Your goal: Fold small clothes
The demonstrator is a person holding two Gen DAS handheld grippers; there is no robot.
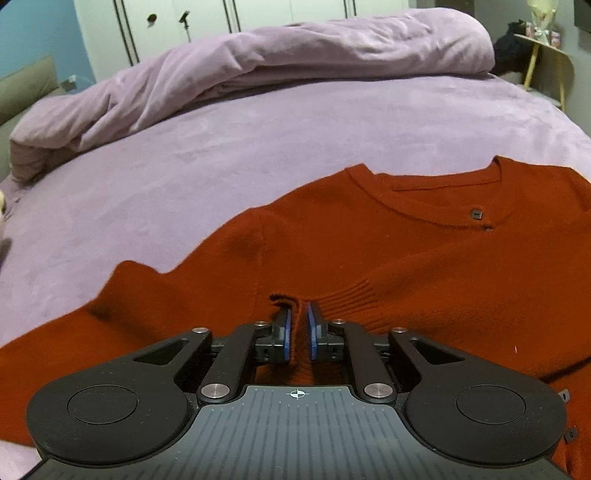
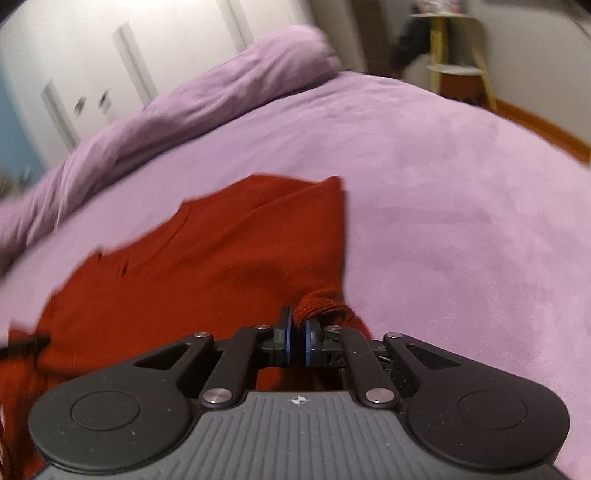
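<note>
A rust-red knit sweater lies flat on the purple bed, neckline with a dark button toward the far side. One sleeve is folded across the body, its ribbed cuff just in front of my left gripper. That gripper's jaws stand a narrow gap apart over the cuff; red knit shows in the gap but the pads do not visibly pinch it. In the blurred right wrist view, my right gripper is shut on the bunched cuff of the sweater's other sleeve at the garment's right edge.
The purple bedsheet spreads wide around the sweater. A rolled purple duvet lies along the far side. White wardrobe doors stand behind it. A small yellow-legged side table stands at the far right on the wooden floor.
</note>
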